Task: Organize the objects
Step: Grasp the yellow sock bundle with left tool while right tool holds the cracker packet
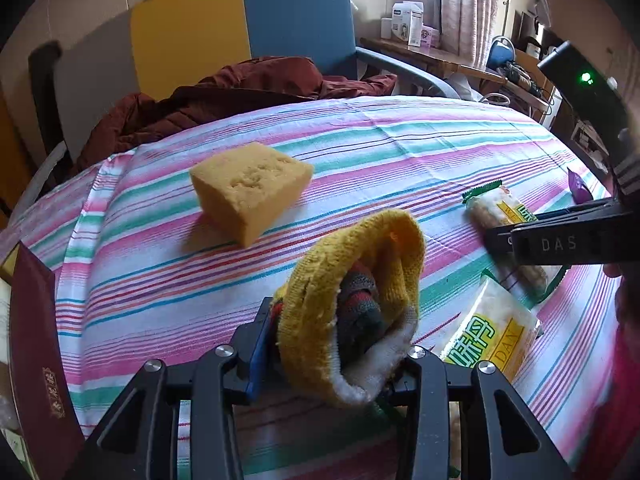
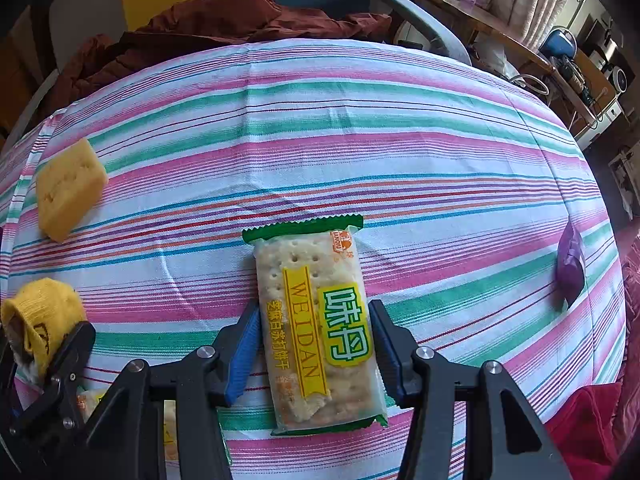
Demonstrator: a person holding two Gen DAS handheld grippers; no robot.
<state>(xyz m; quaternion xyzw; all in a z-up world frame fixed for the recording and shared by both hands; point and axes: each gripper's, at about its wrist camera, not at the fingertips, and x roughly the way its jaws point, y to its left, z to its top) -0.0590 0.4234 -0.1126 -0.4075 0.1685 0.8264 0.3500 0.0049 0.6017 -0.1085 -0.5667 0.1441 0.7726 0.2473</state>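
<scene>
My left gripper (image 1: 332,344) is shut on a rolled yellow sock bundle (image 1: 356,300) and holds it above the striped tablecloth (image 1: 360,148). The bundle also shows at the left edge of the right wrist view (image 2: 40,320). My right gripper (image 2: 314,344) is open, with its blue-padded fingers (image 2: 244,352) on either side of a Weidan cracker packet (image 2: 316,328) lying on the cloth; the pads are close to its sides. In the left wrist view the right gripper (image 1: 516,240) reaches in over that packet (image 1: 492,208). A second cracker packet (image 1: 492,332) lies just right of the sock.
A yellow sponge block (image 1: 250,188) lies on the cloth to the far left, also seen in the right wrist view (image 2: 68,188). A small purple packet (image 2: 570,264) lies at the right edge. A dark red box (image 1: 36,344) stands at the left. A brown jacket (image 1: 224,92) is draped over a chair behind.
</scene>
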